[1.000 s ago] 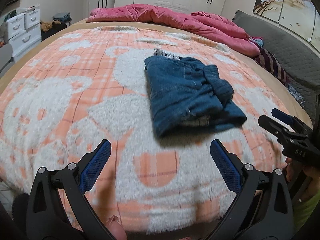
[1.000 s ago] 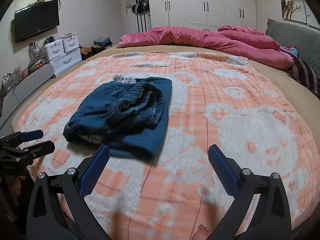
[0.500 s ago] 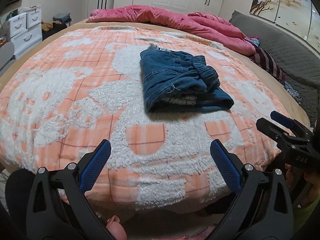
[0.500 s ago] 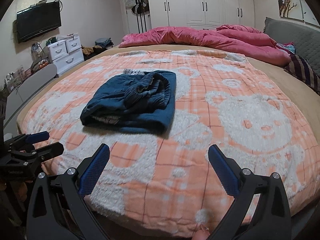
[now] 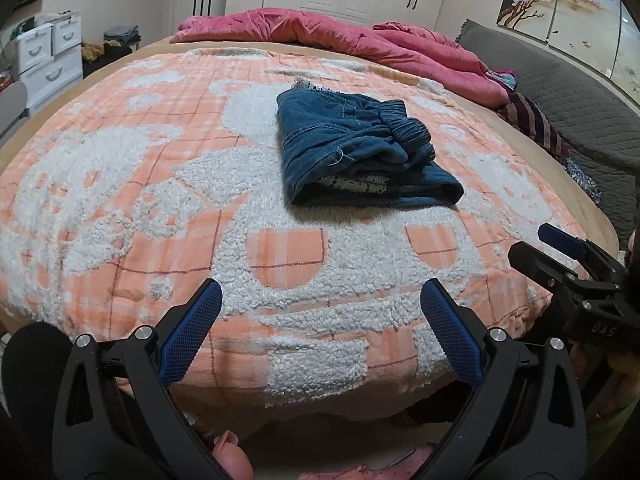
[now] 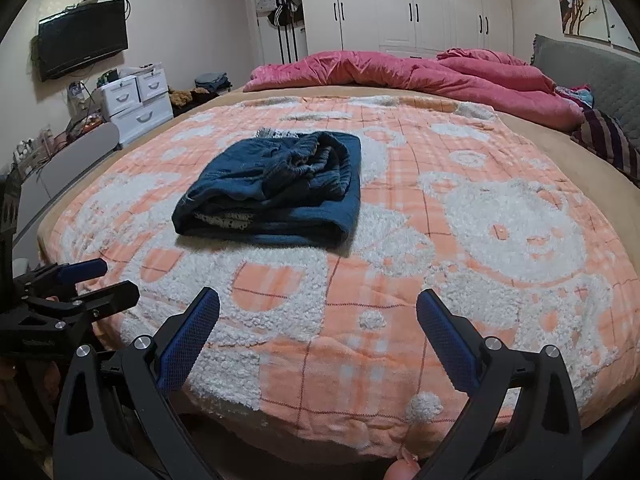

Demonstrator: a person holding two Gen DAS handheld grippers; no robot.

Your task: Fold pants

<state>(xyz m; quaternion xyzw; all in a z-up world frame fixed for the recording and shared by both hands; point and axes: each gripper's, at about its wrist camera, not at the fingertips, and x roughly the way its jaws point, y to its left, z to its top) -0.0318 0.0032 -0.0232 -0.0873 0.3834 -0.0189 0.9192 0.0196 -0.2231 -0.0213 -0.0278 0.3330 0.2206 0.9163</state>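
Observation:
The blue denim pants lie folded in a compact stack on the orange and white bear blanket, elastic waistband on top; they also show in the right wrist view. My left gripper is open and empty, held back over the bed's near edge, well short of the pants. My right gripper is open and empty too, at the same edge. The right gripper shows at the right of the left wrist view, and the left gripper at the left of the right wrist view.
A pink duvet is bunched at the far end of the bed. A grey headboard runs along the right. White drawers and a wall TV stand left; wardrobes at the back.
Both grippers have pulled back from the folded pants toward the bed's near edge, and stayed open. The pants lie still.

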